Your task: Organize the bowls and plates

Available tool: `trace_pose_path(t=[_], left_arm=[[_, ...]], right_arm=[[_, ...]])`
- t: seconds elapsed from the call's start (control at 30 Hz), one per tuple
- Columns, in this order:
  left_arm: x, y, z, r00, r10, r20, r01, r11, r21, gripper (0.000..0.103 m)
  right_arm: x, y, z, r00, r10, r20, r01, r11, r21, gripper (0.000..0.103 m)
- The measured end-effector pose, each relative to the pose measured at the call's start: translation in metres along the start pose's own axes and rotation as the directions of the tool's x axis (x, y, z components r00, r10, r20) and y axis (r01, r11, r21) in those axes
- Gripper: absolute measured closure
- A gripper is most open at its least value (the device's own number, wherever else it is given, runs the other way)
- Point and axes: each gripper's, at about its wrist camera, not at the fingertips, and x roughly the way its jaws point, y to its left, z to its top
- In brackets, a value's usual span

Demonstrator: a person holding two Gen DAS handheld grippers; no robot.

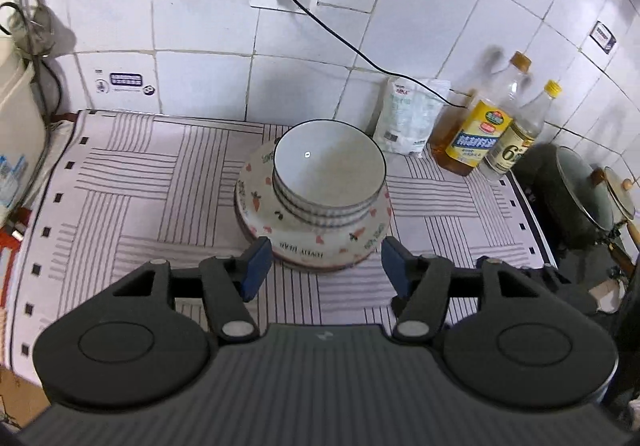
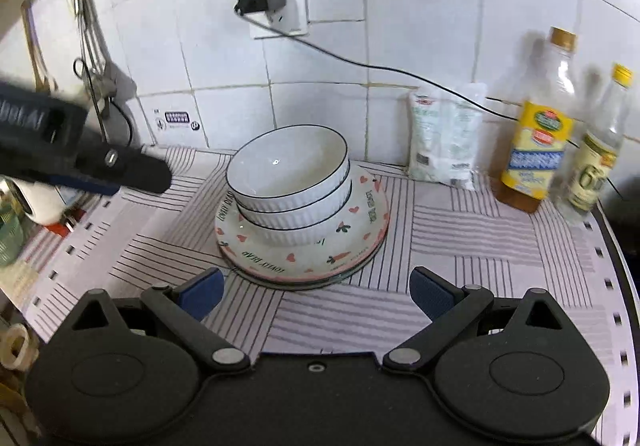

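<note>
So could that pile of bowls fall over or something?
Maybe. The white bowls sit off-centre on the plates, toward the left in the right wrist view, so a bump could tip them. Both the left gripper and the right gripper are open and close by. The bottles stand near too.

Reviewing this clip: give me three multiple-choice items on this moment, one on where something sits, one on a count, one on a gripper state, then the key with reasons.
1. Where do the white bowls sit?
A. On the patterned plates
B. Beside the bottles
C. On the bare cloth

2. How many white bowls are stacked?
A. One
B. Three
C. Five

3. What state is the right hand-held gripper in?
A. Shut on a bowl
B. Shut on a plate
C. Open, holding nothing

Key: 1 A, the bowls nest in the middle of the plates with carrots and hearts on the striped cloth. 2 B, three black-edged rims show in the right wrist view. 3 C, its blue pads stand apart over cloth, short of the plates.
</note>
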Motion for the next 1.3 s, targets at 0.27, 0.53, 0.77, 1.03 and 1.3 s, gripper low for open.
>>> trace_pose_path(t=[0.27, 0.53, 0.77, 1.03, 1.3], left_arm=[[-0.058, -0.01, -0.022, 0.999, 0.04, 0.032, -0.042, 0.998, 0.052, 0.028], [-0.101, -0.017, -0.043, 0.993, 0.094, 0.064, -0.1, 0.991, 0.091, 0.015], [-0.124, -0.022, -0.06, 0.988, 0.116, 0.105, -0.128, 0.986, 0.111, 0.001], [-0.139, -0.026, -0.072, 0.979, 0.175, 0.106, -0.187, 0.976, 0.115, 0.0], [-0.164, -0.036, -0.085, 0.961, 0.233, 0.151, -0.252, 0.959, 0.128, 0.0]], right_arm=[[-0.068, 0.005, 0.007, 0.997, -0.07, 0.01, 0.07, 0.997, 0.014, 0.002], [-0.121, 0.019, 0.003, 0.99, -0.124, 0.073, 0.126, 0.992, -0.019, 0.002], [-0.162, 0.038, -0.009, 0.972, -0.169, 0.16, 0.183, 0.98, -0.078, 0.002], [-0.184, 0.043, -0.016, 0.954, -0.218, 0.205, 0.235, 0.97, -0.059, 0.001], [-0.193, 0.05, -0.026, 0.954, -0.218, 0.204, 0.233, 0.971, -0.049, 0.001]])
